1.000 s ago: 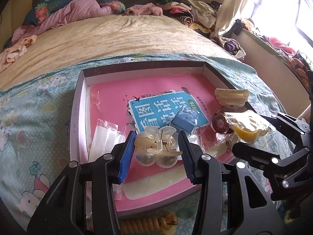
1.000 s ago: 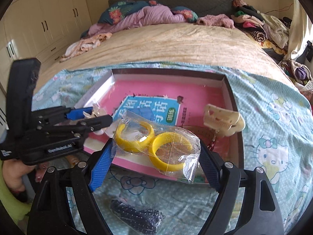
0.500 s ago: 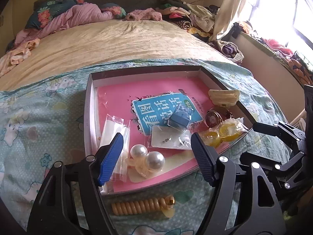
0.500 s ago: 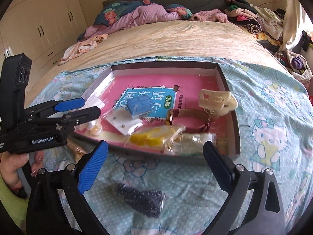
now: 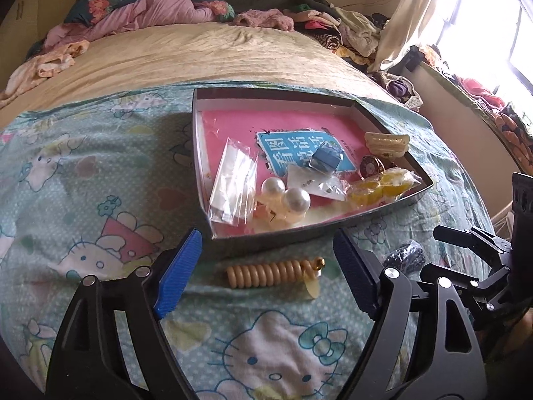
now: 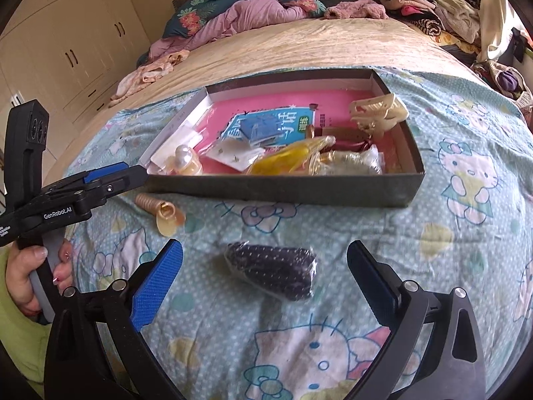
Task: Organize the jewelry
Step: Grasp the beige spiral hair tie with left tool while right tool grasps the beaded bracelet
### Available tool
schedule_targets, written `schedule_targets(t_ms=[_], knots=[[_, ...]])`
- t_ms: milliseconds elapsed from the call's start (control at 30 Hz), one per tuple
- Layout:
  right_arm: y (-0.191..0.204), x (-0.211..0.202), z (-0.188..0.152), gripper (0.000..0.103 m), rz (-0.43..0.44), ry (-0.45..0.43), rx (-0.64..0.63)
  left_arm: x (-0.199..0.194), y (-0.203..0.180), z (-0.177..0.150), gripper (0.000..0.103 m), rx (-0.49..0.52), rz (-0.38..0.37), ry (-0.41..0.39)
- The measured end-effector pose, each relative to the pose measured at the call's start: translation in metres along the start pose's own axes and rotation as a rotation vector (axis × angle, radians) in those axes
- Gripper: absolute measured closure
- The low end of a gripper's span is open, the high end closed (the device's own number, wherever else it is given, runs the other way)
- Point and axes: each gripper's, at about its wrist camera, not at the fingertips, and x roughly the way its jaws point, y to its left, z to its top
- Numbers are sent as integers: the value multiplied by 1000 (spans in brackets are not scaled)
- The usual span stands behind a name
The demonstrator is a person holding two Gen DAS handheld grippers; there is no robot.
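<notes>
A dark shallow box [image 5: 376, 207] with a pink lining sits on the cartoon-cat bedsheet. In it lie a pearl hair clip [image 5: 288, 198], a bag of yellow bangles [image 5: 379, 185], a cream claw clip [image 5: 386, 143] and a small blue box [image 5: 324, 160]. My left gripper [image 5: 266, 243] hovers before the box's near wall, its jaws opening and holding nothing. A beige spiral hair tie [image 5: 269, 271] lies on the sheet between its fingers. My right gripper [image 6: 265, 245] stands open and empty over a dark beaded piece in a clear bag [image 6: 273, 271].
Clear plastic packets [image 5: 233, 180] fill the box's left side and a round watch [image 5: 369, 166] lies near the bangles. Piled clothes and bedding [image 5: 140, 10] cover the far end of the bed. A hand [image 6: 23, 276] grips the left tool's handle.
The left jaws let go of the pearl clip and the right jaws let go of the bangle bag; both now lie in the box. Both grippers drew back to the near side and spread wider.
</notes>
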Motion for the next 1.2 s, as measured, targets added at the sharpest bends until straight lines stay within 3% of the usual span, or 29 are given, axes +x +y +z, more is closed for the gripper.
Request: schedule_targets(t_ms=[533,767,900,1000,1100,1200], knots=[[12,28,-14,5,-85,62,-2,12,7,-22,29,-37,-49,65],[7,40,-14,5,-96,61,16,25,1,-26,20,-28,-44,71],[10,47,-16,23,-125,54,-26,31,1,-26,18,-31,-33,61],[8,43,-16,27,-107,33,-34,34,-2,-25,18,-12,-10,43],[6,36,-18,27,-76,18,-30,34,-8,-27,36,41,67,39],[8,24,-19,27,-49,-17,-30,28,-7,-27,38,48,51,37]])
